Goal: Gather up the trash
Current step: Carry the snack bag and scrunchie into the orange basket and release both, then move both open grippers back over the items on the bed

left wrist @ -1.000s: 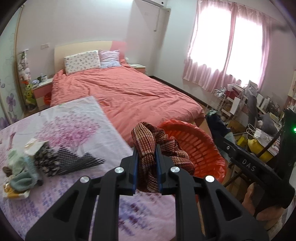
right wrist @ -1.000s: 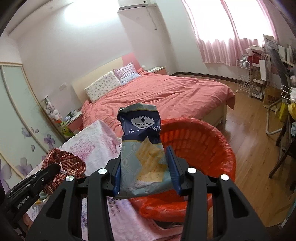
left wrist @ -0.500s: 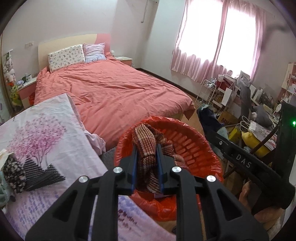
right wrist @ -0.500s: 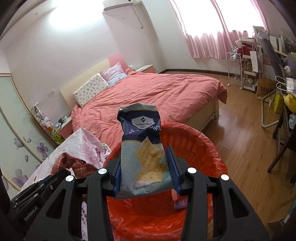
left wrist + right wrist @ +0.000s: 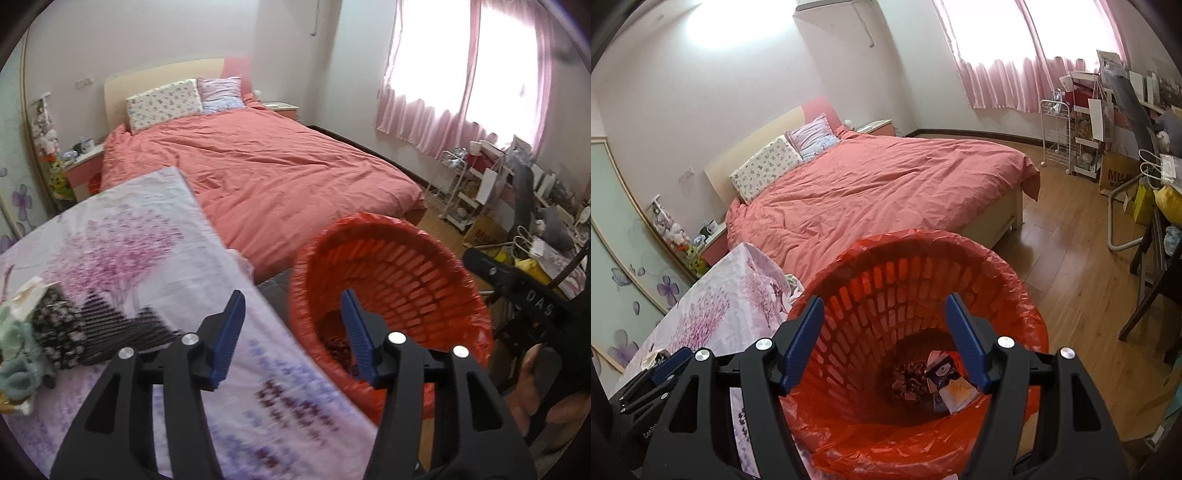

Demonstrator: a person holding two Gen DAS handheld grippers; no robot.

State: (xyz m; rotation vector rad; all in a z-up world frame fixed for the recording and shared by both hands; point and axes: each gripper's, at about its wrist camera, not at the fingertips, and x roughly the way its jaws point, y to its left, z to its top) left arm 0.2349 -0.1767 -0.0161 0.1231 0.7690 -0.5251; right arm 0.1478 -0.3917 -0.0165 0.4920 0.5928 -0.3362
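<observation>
An orange slatted basket lined with a red bag (image 5: 1015, 291) stands on the floor beside the table; it also shows in the left wrist view (image 5: 436, 258). At its bottom lie the red plaid cloth (image 5: 908, 380) and the blue snack bag (image 5: 947, 384). My right gripper (image 5: 886, 339) is open and empty above the basket mouth. My left gripper (image 5: 291, 332) is open and empty over the basket's left rim and the table edge. A pile of trash (image 5: 40, 332) with dark floral and pale green pieces lies on the table at the left.
The table has a pink floral cloth (image 5: 122, 251). A bed with a salmon cover (image 5: 266, 170) is behind. A white rack (image 5: 1056, 140), bags and a chair frame stand at the right on the wooden floor (image 5: 1071, 266).
Both grippers have opened. The plaid cloth and the snack bag have dropped into the basket. The left gripper has swung back to the left, toward the table.
</observation>
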